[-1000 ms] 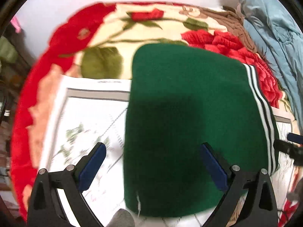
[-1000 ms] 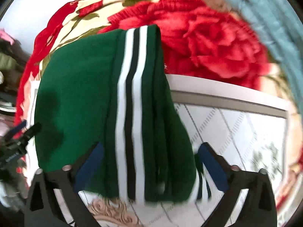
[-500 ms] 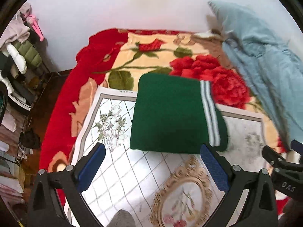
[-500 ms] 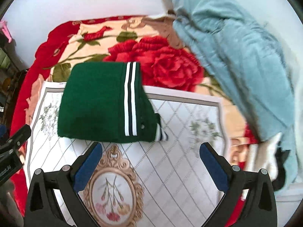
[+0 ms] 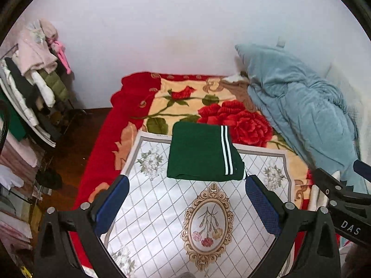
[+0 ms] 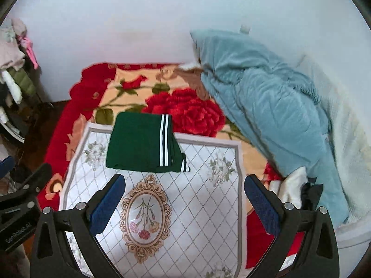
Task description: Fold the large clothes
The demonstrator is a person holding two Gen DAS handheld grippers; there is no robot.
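A dark green garment with white and black stripes lies folded into a flat rectangle at the far end of a white patterned cloth. In the right wrist view the same green garment sits far ahead on that cloth. My left gripper is open, well back from and above the garment, with nothing between its blue pads. My right gripper is also open and empty, equally far back. The right gripper's body shows at the right edge of the left wrist view.
A red rose blanket covers the bed under the cloth. A blue quilt is heaped along the right against the white wall. A rack of hanging clothes stands at the left beside dark floor.
Both grippers pulled up and back from the green garment, which filled the views a second ago and now lies small and folded far ahead. Both stayed open.
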